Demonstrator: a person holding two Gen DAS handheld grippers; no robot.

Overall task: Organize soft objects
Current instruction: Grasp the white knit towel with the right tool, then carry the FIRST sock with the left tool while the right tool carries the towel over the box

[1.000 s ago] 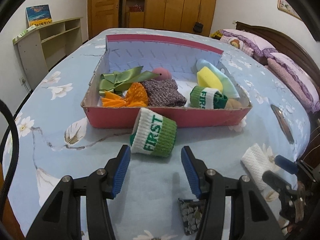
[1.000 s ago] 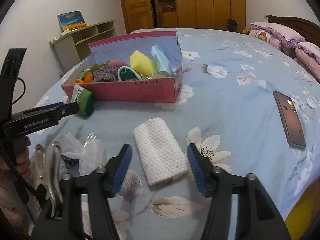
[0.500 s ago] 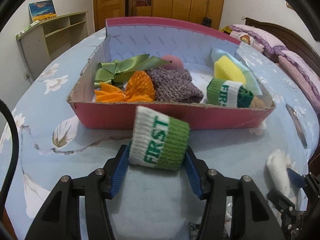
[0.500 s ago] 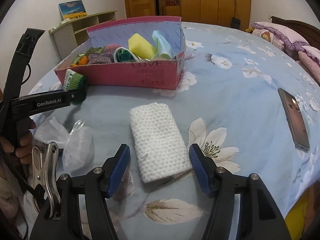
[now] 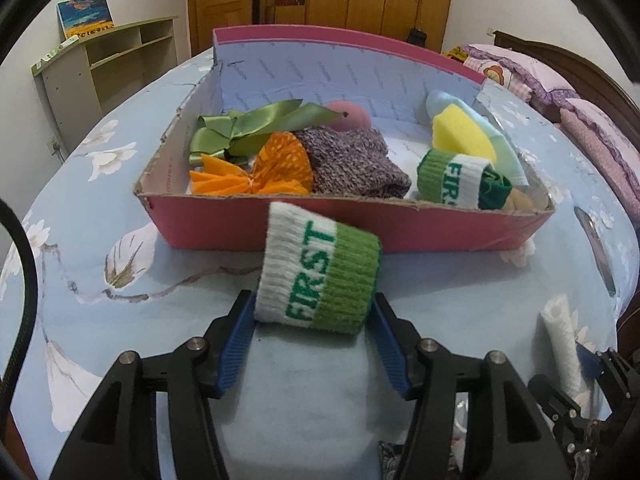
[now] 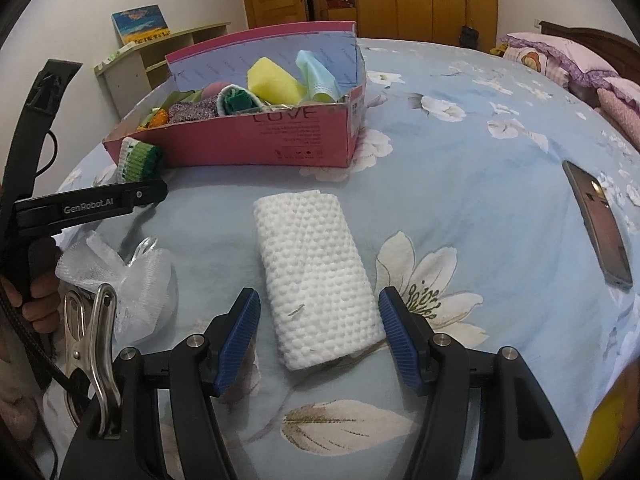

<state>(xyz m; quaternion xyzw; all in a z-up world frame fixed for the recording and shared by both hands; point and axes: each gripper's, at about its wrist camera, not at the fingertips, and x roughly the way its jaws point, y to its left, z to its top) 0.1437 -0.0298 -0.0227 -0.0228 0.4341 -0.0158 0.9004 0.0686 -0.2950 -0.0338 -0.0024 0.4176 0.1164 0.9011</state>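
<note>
Left tongs [image 5: 316, 320]: closing, pads straddling green-white cuff [image 5: 318, 268] crosswise, on bed beside pink box [image 5: 360, 228] | Right tongs [image 6: 318, 316]: wide, straddling white cloth [image 6: 316, 276], long axis pointing away.

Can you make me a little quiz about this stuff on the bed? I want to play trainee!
1. Pick one: what lies between the fingers of the right gripper?
A. a phone
B. a white towel
C. a yellow sponge

2. True or false: the pink box has nothing in it.

3. Fill the gap: the knitted cuff between the fingers of the left gripper has the word ____ on it in green letters.

Key:
1. B
2. False. It holds soft things.
3. FIRST
</note>
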